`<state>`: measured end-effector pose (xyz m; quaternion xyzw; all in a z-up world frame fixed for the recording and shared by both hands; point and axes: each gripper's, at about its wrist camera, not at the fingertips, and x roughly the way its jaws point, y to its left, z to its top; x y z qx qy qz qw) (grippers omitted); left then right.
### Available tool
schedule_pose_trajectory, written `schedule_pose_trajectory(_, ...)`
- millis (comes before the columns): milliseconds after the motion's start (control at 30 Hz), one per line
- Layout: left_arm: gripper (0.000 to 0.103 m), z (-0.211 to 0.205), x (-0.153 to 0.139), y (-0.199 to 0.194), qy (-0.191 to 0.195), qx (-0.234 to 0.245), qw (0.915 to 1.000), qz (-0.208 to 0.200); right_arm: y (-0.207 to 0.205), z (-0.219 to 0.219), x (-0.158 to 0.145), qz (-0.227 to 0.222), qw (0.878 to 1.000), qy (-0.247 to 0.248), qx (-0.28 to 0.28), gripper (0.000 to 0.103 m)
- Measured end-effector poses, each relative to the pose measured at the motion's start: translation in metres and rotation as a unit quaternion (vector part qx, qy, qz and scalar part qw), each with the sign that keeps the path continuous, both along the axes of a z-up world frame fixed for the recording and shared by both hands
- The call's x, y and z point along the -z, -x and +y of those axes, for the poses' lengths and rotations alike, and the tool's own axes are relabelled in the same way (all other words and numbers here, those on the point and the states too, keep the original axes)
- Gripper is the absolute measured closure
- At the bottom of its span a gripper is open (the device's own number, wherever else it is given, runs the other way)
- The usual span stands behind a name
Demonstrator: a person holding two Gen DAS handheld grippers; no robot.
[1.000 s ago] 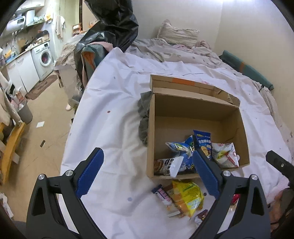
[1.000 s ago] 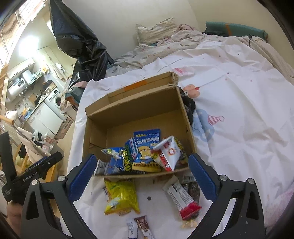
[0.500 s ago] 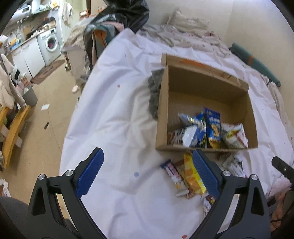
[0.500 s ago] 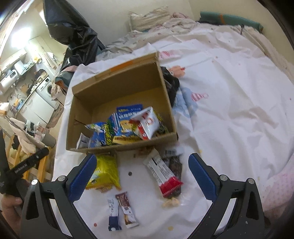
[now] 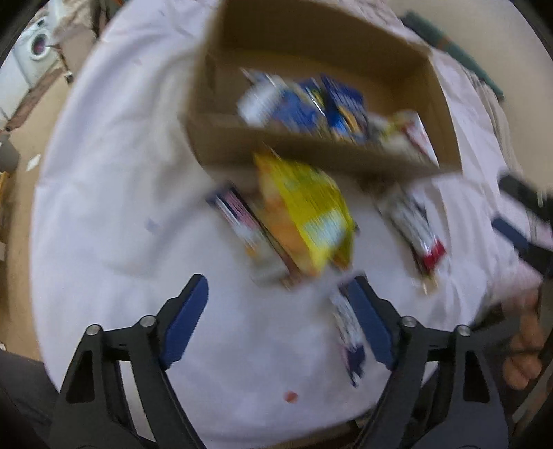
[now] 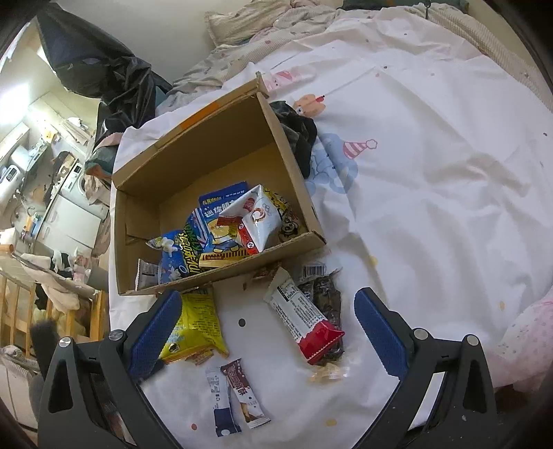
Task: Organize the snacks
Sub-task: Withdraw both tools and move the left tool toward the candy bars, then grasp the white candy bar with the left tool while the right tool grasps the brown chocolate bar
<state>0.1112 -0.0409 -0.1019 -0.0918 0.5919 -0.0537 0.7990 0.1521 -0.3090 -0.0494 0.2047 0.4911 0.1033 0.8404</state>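
Yellow crinkled snack bag (image 5: 304, 210) at twelve o'clock: left gripper (image 5: 280, 317), released and just narrowing, should straddle it squarely; right gripper (image 6: 268, 331) released.

A lived-in home: a bed (image 6: 432, 145) with printed sheet and a pillow (image 6: 242, 20) at its far edge, beyond it a washing machine (image 5: 36, 57) and kitchen counter (image 6: 20, 169).
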Motion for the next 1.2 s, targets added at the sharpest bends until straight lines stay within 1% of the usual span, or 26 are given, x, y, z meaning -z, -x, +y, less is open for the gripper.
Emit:
schedule_pose_trajectory(67,0.032,-0.017,0.008,0.005,0.005,0.021,0.9997,0.013,-0.001,0.002,0.001,0.003,1.0,0.001,-0.001,0.001)
schedule_pose_trajectory(133,0.05,-0.034,0.017,0.009,0.013,0.046,0.9985,0.029,-0.002,0.003,0.001,0.004,1.0,0.0,-0.003,0.001)
schedule_pose_trajectory(167,0.052,-0.04,0.019,0.01,0.011,0.053,0.9979,0.034,-0.002,0.003,0.001,0.003,1.0,0.001,-0.003,0.001)
schedule_pose_trajectory(300,0.053,-0.056,0.027,0.015,-0.007,0.077,0.9962,0.041,-0.001,0.004,0.0,0.0,1.0,0.006,-0.006,0.001)
schedule_pose_trajectory(400,0.059,-0.058,0.029,0.015,-0.014,0.078,0.9958,0.044,-0.001,0.002,0.0,-0.001,1.0,0.004,-0.002,0.001)
schedule_pose_trajectory(600,0.06,-0.061,0.037,0.011,-0.017,0.079,0.9951,0.057,-0.002,0.004,0.0,-0.001,1.0,0.003,-0.004,0.001)
schedule_pose_trajectory(633,0.062,-0.064,0.04,0.009,-0.016,0.08,0.9947,0.062,-0.002,0.005,0.0,-0.001,1.0,0.004,-0.005,0.001)
schedule_pose_trajectory(667,0.064,-0.065,0.043,0.009,-0.015,0.08,0.9943,0.069,-0.002,0.005,-0.001,-0.002,1.0,0.006,-0.007,0.001)
schedule_pose_trajectory(733,0.077,-0.064,0.048,0.01,-0.024,0.081,0.9937,0.073,-0.002,0.008,-0.002,-0.006,1.0,0.012,-0.011,0.001)
schedule_pose_trajectory(767,0.081,-0.064,0.049,0.01,-0.029,0.084,0.9934,0.072,-0.002,0.01,-0.002,-0.007,1.0,0.015,-0.013,0.001)
schedule_pose_trajectory(800,0.089,-0.064,0.05,0.01,-0.03,0.085,0.9932,0.073,-0.001,0.011,-0.002,-0.009,1.0,0.017,-0.016,0.001)
schedule_pose_trajectory(933,0.09,-0.059,0.048,0.01,-0.026,0.081,0.9933,0.078,0.0,0.013,-0.002,-0.009,0.999,0.025,-0.024,0.001)
schedule_pose_trajectory(1067,0.09,-0.038,0.035,0.008,-0.022,0.063,0.9953,0.07,0.002,0.013,0.0,-0.004,0.999,0.022,-0.026,0.001)
schedule_pose_trajectory(1133,0.09,-0.024,0.026,0.009,-0.011,0.051,0.9961,0.071,0.002,0.015,0.002,0.006,0.999,0.021,-0.034,0.001)
schedule_pose_trajectory(1200,0.09,-0.007,0.016,0.008,-0.002,0.037,0.9967,0.073,0.003,0.023,0.006,0.026,0.997,0.027,-0.062,0.001)
